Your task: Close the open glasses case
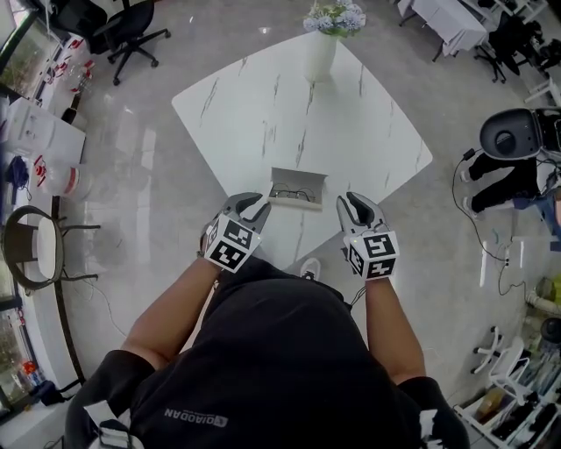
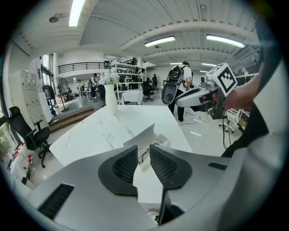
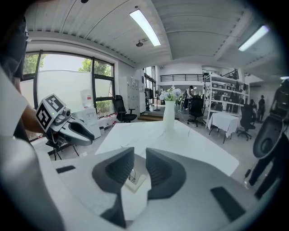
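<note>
An open grey glasses case lies near the front edge of the white marble table, lid raised on its far side, with glasses inside. My left gripper hovers just to the case's near left, and my right gripper just to its near right. Both are open with nothing between their jaws. In the left gripper view the case shows beyond the left gripper. In the right gripper view a part of the case shows through the gap of the right gripper.
A white vase of flowers stands at the table's far corner. Office chairs and other tables stand on the glossy floor around. A round black-and-white device and cables lie at the right.
</note>
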